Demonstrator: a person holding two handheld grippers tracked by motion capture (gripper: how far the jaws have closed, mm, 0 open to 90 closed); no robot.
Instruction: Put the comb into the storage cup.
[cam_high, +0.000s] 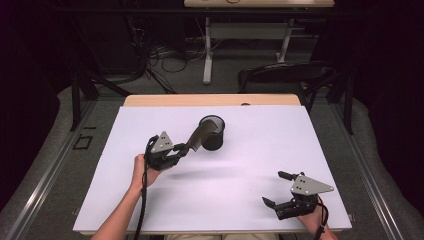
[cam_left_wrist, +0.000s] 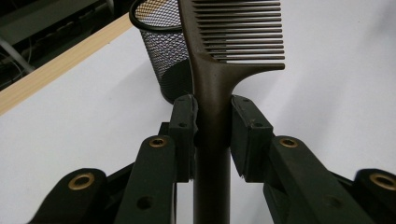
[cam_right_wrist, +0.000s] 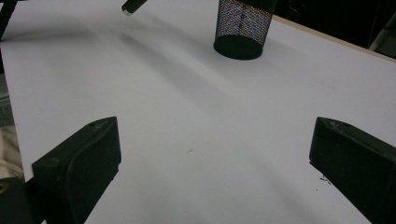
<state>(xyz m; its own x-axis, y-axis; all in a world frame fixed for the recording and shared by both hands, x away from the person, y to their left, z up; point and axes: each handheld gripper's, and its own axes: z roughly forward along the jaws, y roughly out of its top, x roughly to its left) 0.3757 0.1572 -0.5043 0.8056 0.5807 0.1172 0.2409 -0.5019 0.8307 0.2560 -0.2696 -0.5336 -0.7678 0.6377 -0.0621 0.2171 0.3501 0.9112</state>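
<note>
The left gripper clamped a dark comb by its handle, toothed end raised beside the mesh cup — seemingly bound for it, not yet inside. Across the white tabletop, the right gripper rested near the edge — jaws wide, empty.

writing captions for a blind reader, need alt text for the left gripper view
The left claw grips a dark brown comb by its handle, teeth pointing right. Behind it stands a black mesh cup on a white table.
</note>
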